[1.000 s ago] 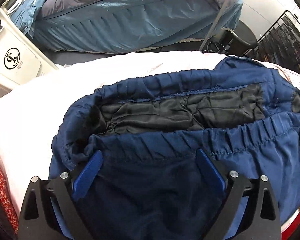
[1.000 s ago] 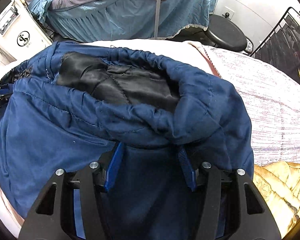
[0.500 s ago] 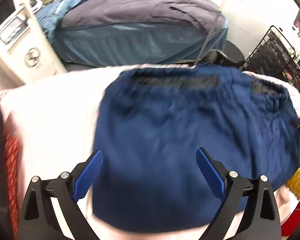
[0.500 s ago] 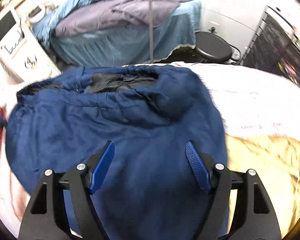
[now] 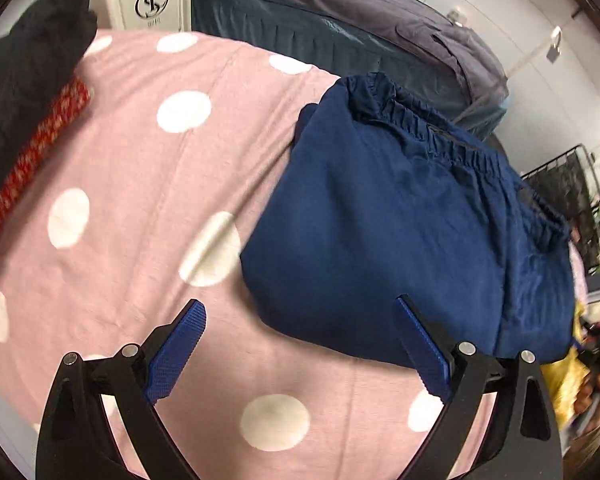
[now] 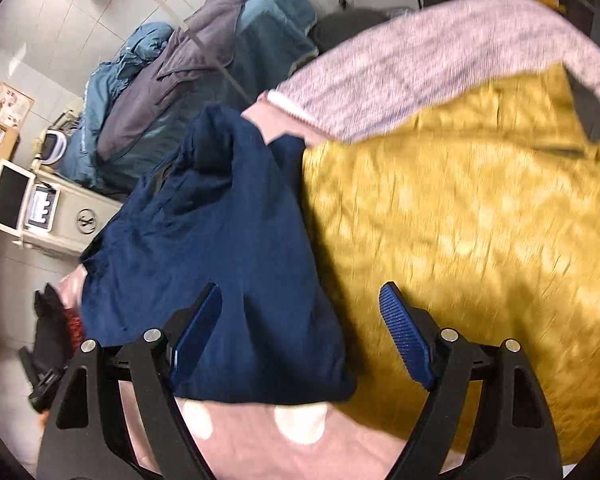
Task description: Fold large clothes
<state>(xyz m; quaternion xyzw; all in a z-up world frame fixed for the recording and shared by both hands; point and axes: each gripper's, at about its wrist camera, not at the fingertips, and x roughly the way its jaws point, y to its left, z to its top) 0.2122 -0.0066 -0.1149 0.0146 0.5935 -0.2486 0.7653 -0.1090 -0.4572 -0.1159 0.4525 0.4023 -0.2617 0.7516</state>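
Both my left gripper [image 5: 300,334] and right gripper [image 6: 300,320] gape, holding nothing. The navy garment [image 5: 400,232] ahead looks soft, slippery (padded, I'd guess); I'd pinch its elastic hem [image 5: 452,148].

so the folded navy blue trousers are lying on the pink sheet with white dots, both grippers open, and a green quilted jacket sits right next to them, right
Not quite: the quilted jacket is mustard yellow, not green, as the right wrist view shows. The rest holds: the folded navy blue trousers lie on the pink sheet with white dots, and the left gripper and right gripper are both open.
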